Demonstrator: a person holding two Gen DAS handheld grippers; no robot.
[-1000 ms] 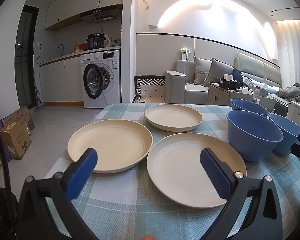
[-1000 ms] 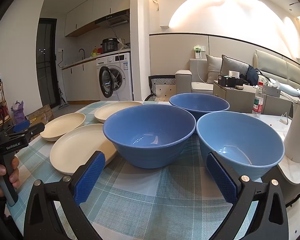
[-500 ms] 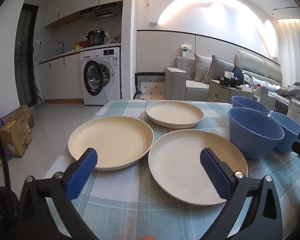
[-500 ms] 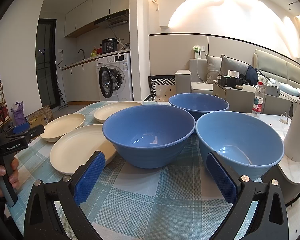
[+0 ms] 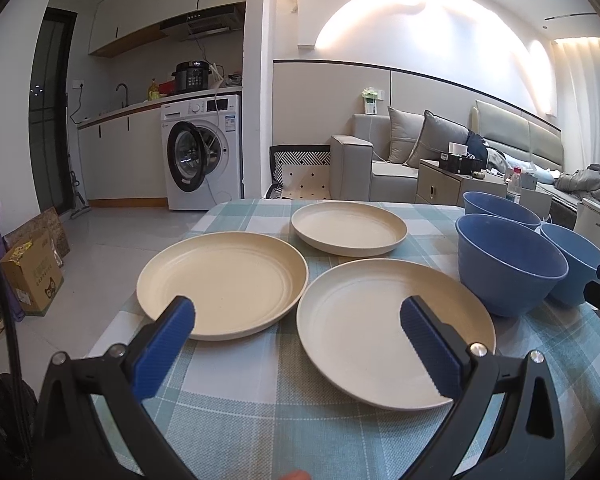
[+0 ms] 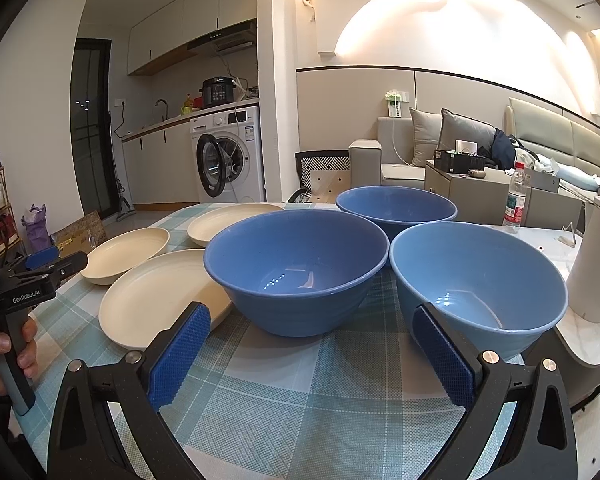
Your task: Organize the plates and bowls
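- Hovering low over the checked tablecloth, the left gripper points level toward the far end of the table, jaws spread wide and holding nothing.
- Its blue pads frame two cream plates: the left plate sits at centre left of the left wrist view, the near plate at centre right, their rims almost touching.
- A third, far plate lies beyond them, upper centre of that view, apart from both.
- In the right wrist view the left hand shows at the lower left edge, fingers wrapped around the gripper's handle, which stands roughly upright.
- The right gripper is likewise level and wide open, empty, aimed between two blue bowls.
- The middle bowl fills the frame's centre, the right bowl sits just beside it at centre right, and the back bowl stands behind them, upper centre.
- All three bowls are upright on the cloth, close together.
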